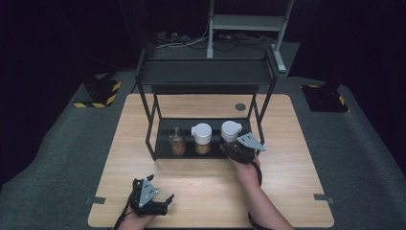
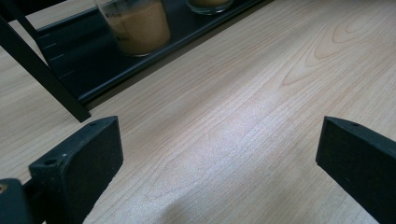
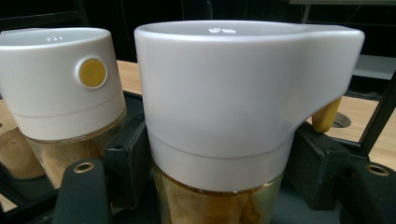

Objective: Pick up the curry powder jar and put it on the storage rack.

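Three glass jars of brown powder stand on the lower tray (image 1: 165,152) of a black rack. The left jar (image 1: 176,142) has no lid; it also appears in the left gripper view (image 2: 140,23). The middle jar (image 1: 201,137) (image 3: 60,93) and the right jar (image 1: 230,131) (image 3: 233,93) wear white spouted lids. My right gripper (image 1: 235,146) (image 3: 217,158) reaches into the tray, and its jaws press on both sides of the right jar, which rests on the tray. My left gripper (image 1: 165,203) (image 2: 222,140) lies low over the bare wood near the front edge, open and empty.
The rack's upper shelf (image 1: 206,72) hangs over the jars, and its black legs (image 1: 148,129) stand at the tray's corners. The wooden table (image 1: 201,191) has a round cable hole (image 1: 240,107) at the back. Dark carpet surrounds the table.
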`<action>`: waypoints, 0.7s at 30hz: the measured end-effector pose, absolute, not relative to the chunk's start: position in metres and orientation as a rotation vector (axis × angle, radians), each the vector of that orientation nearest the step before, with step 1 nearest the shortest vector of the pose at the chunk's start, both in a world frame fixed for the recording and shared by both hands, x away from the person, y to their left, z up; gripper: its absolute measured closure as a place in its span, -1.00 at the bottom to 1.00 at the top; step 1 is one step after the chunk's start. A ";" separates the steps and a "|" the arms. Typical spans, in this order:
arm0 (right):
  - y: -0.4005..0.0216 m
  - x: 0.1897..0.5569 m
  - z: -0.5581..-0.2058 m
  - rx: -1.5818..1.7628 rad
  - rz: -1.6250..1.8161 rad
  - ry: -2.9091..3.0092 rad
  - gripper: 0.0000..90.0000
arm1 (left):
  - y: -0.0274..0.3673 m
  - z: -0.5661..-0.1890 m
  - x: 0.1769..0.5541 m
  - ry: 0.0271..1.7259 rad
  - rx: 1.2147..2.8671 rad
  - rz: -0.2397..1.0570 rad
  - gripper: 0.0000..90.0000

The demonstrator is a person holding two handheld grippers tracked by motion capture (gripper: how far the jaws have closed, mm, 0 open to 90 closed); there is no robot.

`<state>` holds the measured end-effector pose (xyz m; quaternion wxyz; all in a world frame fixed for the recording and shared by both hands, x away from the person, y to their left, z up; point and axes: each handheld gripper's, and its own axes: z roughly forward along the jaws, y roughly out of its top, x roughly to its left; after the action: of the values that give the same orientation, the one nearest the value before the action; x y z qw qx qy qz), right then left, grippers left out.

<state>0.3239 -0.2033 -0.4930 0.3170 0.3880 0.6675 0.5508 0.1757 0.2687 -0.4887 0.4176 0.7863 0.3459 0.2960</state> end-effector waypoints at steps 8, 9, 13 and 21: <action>-0.202 0.324 -0.494 1.017 1.451 1.757 -0.33 | 0.269 -0.489 0.176 0.867 1.973 0.743 -0.98; -0.202 0.324 -0.495 1.019 1.452 1.757 -0.33 | 0.269 -0.489 0.176 0.867 1.973 0.743 -0.98; -0.202 0.324 -0.497 1.026 1.445 1.763 -0.33 | 0.269 -0.489 0.175 0.865 1.973 0.744 -0.98; -0.204 0.323 -0.502 1.017 1.451 1.756 -0.33 | 0.268 -0.489 0.175 0.863 1.975 0.748 -0.98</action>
<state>0.3226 -0.2037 -0.5019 0.3181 0.3864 0.6673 0.5515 0.1752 0.2682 -0.4889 0.4169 0.7868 0.3440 0.2980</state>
